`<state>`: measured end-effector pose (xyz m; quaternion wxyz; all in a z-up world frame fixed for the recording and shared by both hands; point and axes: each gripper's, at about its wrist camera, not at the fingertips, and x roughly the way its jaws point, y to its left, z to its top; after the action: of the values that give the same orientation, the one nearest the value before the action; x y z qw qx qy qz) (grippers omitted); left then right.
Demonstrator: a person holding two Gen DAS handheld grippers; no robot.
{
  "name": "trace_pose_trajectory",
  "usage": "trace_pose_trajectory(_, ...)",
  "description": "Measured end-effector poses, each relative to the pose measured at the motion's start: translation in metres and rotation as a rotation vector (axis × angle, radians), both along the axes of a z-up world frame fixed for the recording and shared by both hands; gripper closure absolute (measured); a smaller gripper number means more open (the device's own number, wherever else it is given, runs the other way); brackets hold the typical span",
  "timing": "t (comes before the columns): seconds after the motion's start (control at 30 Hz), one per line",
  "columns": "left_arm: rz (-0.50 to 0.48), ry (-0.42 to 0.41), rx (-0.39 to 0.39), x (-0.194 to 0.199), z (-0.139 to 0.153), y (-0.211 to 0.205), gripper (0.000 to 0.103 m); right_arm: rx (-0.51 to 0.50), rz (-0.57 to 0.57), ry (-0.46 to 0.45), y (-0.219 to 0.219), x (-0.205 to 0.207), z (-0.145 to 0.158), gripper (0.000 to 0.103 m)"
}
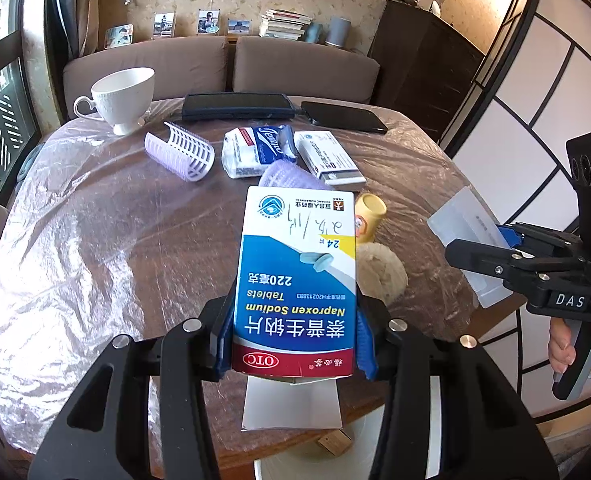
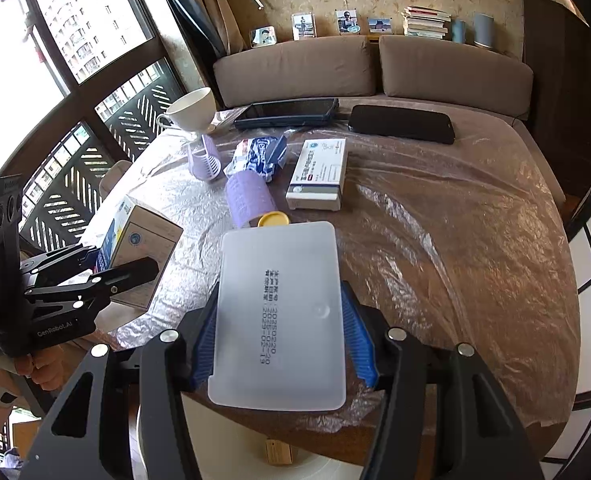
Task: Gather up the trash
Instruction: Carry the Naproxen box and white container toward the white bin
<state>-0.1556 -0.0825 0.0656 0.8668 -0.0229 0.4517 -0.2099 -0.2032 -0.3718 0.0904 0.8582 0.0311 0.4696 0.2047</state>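
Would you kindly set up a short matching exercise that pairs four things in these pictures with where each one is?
Things:
1. medicine box
2. translucent plastic case
3. white teacup
4. two phones

Places:
A. far table edge, by the sofa
B. left claw
C. table's far left, near the window
D. right claw

Pairs: 1-B, 2-D, 3-C, 4-A
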Motion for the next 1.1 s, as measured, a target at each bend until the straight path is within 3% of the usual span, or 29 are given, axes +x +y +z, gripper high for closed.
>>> trace_pose_trajectory(1.1, -0.172, 0.080, 0.055, -0.078, -0.013, -0.023, 0.055, -0.033, 0.061, 0.098, -0.009, -0.070, -0.020, 0.049)
